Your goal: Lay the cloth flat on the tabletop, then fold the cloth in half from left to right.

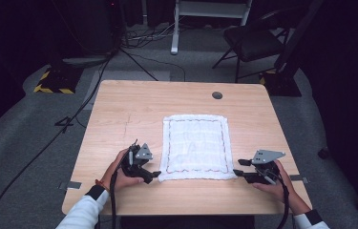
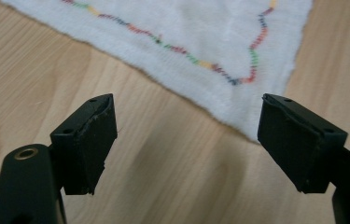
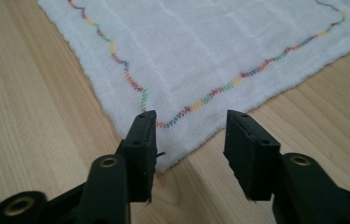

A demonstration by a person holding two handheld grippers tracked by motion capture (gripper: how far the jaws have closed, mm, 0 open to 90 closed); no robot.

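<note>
A white cloth [image 1: 195, 143] with a wavy multicoloured stitched border lies flat on the wooden table [image 1: 129, 105]. My left gripper [image 1: 155, 174] rests just off the cloth's near left corner, held in a hand. In the left gripper view my left gripper [image 2: 189, 105] stands open over bare wood, with the cloth's corner [image 2: 238, 116] just beyond the jaws. My right gripper [image 1: 238, 168] sits at the near right corner. In the right gripper view my right gripper [image 3: 191, 116] is open, the cloth's corner [image 3: 182, 135] lying between the jaws, which do not press it.
A small round dark grommet [image 1: 217, 95] sits in the table's far side. Beyond the table stand a black folding chair [image 1: 253, 40] and a white metal frame [image 1: 176, 28]. Cables [image 1: 71, 119] run across the grey floor at left.
</note>
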